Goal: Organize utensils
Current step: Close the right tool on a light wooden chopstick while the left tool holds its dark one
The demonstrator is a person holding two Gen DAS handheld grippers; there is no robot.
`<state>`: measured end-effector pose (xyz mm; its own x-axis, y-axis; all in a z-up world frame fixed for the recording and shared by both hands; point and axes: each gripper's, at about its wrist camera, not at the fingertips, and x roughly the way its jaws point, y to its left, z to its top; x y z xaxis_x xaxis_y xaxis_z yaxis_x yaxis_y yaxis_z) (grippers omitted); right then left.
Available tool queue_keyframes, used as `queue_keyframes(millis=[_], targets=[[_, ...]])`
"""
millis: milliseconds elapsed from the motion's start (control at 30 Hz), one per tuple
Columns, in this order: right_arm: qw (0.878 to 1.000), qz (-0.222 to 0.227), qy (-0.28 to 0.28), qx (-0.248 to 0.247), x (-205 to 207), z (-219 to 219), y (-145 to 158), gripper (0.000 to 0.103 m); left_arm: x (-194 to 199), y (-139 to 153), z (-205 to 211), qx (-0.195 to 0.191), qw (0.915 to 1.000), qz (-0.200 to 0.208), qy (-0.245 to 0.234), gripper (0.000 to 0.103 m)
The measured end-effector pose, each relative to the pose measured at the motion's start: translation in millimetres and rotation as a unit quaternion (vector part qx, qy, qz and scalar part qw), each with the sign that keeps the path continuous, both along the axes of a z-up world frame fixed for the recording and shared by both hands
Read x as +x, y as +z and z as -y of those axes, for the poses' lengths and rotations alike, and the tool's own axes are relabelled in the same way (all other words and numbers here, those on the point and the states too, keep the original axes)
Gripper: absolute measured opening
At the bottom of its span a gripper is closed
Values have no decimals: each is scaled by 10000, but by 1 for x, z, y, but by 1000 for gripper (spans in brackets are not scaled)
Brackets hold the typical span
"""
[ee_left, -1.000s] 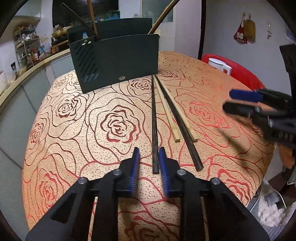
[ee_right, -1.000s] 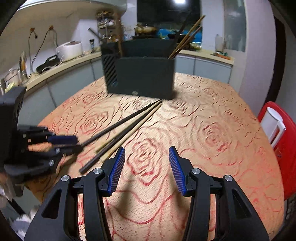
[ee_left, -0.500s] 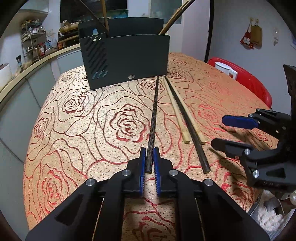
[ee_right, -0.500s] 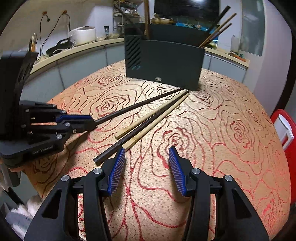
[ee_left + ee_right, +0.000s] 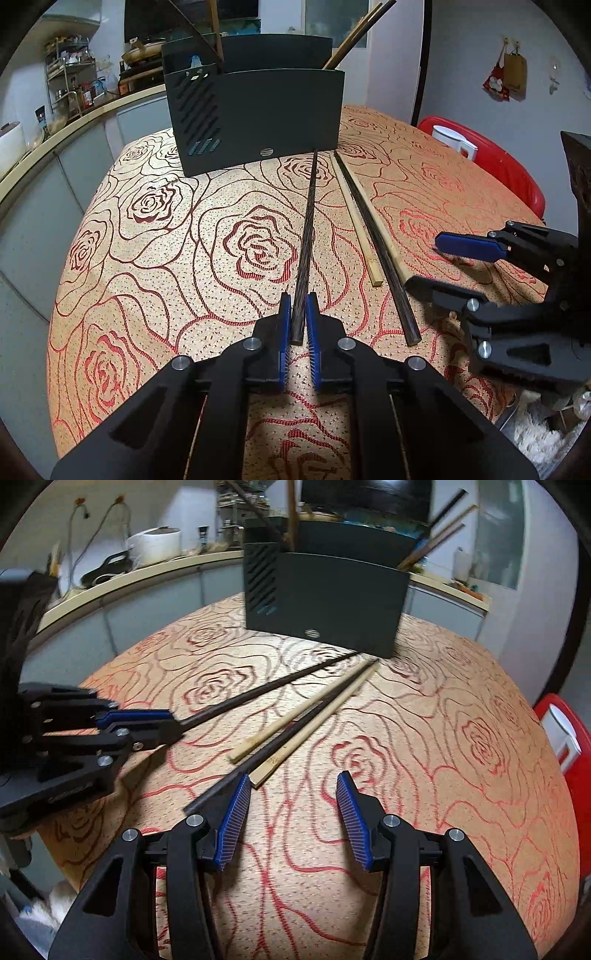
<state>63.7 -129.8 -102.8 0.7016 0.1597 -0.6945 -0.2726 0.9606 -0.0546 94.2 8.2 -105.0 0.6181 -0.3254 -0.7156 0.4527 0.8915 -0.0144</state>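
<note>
— Roses cover the whole tablecloth (image 5: 155,236), red outlines on an orange-tan weave, and it drapes over a rounded table edge. What do we have on it?

— We have the dark utensil holder (image 5: 258,118) standing upright at the far side, with several chopsticks already leaning out of its compartments. In front of it lie three loose sticks close together: a pale chopstick (image 5: 356,225), a dark chopstick (image 5: 380,254) touching it, and a second pale chopstick (image 5: 314,723) along the other side.

— And our left gripper (image 5: 299,325)?

— Its blue pads are pressed narrow on the near end of the dark held chopstick (image 5: 308,229), whose far tip points at the holder's base. We cannot tell whether that tip rests on the cloth.

— Our right gripper (image 5: 291,808)?

— Spread wide, holding nothing, low over the cloth just beside the near ends of the loose sticks.

— The room around us?

— We see a curved pale countertop (image 5: 147,579) with grey cabinet fronts running behind the table, a white rice cooker (image 5: 155,544) on it, and a shelf rack (image 5: 62,85) crowded with jars. A red chair (image 5: 509,166) stands beside the table with a white jug (image 5: 454,142) on it, and bags (image 5: 506,77) hang on the wall.
</note>
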Motion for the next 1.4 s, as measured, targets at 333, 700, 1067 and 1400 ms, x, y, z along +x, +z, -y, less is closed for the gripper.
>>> queue_keyframes(millis=[333,700,1067,1400], targets=[[9968,-71,-785,138,-1,38,-1,42,-1,0,0,-3,10000,5,12,9],[9993,116,-256,264,2,4,11,42,-1,0,-1,-15,10000,3,22,9],[9989,-9,-473,25,13,-3,5,41,-1,0,-1,-15,10000,4,25,9],[9964,-49,-800,287,9,25,5,39,-1,0,-1,-16,10000,8,27,9]])
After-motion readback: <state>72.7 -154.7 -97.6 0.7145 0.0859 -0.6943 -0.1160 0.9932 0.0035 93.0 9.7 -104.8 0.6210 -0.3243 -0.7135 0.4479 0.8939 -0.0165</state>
